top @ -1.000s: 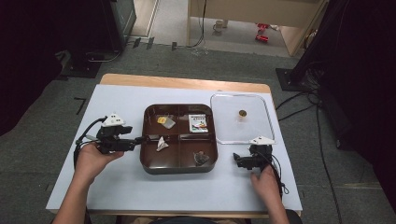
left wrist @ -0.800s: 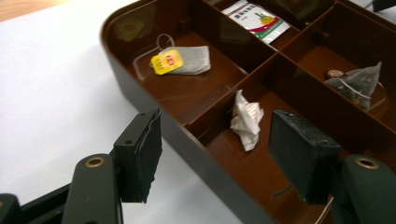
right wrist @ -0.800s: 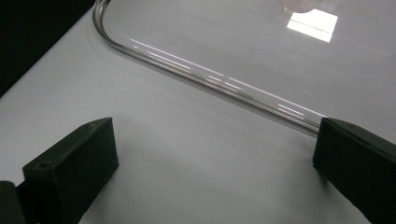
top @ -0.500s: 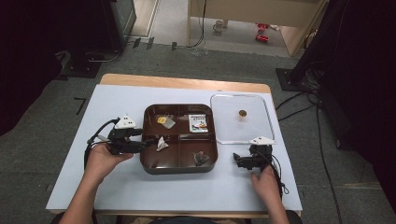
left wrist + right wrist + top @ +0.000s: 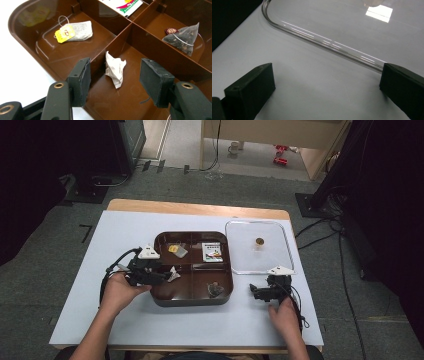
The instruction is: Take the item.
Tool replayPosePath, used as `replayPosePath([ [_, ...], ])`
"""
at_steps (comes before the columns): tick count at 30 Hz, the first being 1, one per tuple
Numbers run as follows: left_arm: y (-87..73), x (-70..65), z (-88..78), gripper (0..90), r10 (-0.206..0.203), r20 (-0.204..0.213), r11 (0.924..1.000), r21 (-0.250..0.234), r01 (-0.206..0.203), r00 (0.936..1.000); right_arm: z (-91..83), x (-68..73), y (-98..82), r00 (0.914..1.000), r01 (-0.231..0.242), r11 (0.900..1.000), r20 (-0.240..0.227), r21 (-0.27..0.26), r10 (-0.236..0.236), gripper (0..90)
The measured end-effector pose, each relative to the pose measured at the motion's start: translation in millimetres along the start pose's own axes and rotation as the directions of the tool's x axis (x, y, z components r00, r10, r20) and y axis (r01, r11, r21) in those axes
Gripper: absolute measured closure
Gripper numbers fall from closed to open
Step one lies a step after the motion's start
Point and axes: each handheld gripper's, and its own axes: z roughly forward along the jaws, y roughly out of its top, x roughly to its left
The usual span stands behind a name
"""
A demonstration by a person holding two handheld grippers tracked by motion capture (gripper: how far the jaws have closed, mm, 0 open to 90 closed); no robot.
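The left tool (image 5: 113,80) reaches into the brown tray (image 5: 30,52) from its left rim, and its jaws have just been closing. They stand partly apart, one on each side of a crumpled white tea bag (image 5: 114,70), and neither pad touches it. In the left gripper view one pad (image 5: 83,77) sits at the low divider wall, the other (image 5: 153,82) over the compartment floor. The crumpled white tea bag lies loose on the floor of the tray's near-left compartment, close against that divider. In the high view the left tool (image 5: 167,276) lies over the tray's left edge, with the crumpled white tea bag (image 5: 173,273) at its tip.

The right tool (image 5: 254,293) rests on the white surface (image 5: 100,320), just right of the brown tray (image 5: 192,301) and well apart from the left one. Its jaws are spread wide with nothing between them; in the right gripper view they frame bare white surface (image 5: 312,82) before the curved rim of a clear tray (image 5: 324,42).

Farther in, a pyramid tea bag (image 5: 183,37) with a dark tag lies in the compartment beside the crumpled one. Beyond the divider, a flat tea bag with a yellow tag (image 5: 75,31) occupies the far-left compartment, and a printed sachet (image 5: 122,5) the far-right one. On the clear tray (image 5: 235,265) sits a small brown round object (image 5: 259,241).
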Motion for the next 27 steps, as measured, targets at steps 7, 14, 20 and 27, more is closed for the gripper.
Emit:
replayPosePath([
  [7, 3.5, -5.5, 14.8, 46.9, 0.030, -0.023, 0.9984, 0.049, -0.028, 0.9993, 0.0, 0.0, 0.0, 1.0000, 0.001, 1.000, 0.000, 0.000, -0.001, 0.0],
  [14, 4.8, -6.3, 24.9, 50.5, 0.038, -0.020, 0.9959, 0.084, -0.036, 0.9991, 0.0, 0.0, 0.0, 1.0000, 0.000, 1.000, 0.000, 0.000, 0.000, 0.0],
  [20, 5.8, -8.1, 34.3, 54.1, 0.033, -0.026, 0.9907, 0.133, -0.029, 0.9991, 0.0, 0.1, 0.0, 1.0000, 0.000, 1.000, 0.001, 0.000, 0.000, 0.0],
  [27, 7.6, -10.5, 39.5, 56.9, 0.055, -0.052, 0.9837, 0.174, -0.045, 0.9972, 0.0, 0.1, 0.0, 1.0000, 0.000, 1.000, 0.001, 0.000, 0.000, 0.0],
])
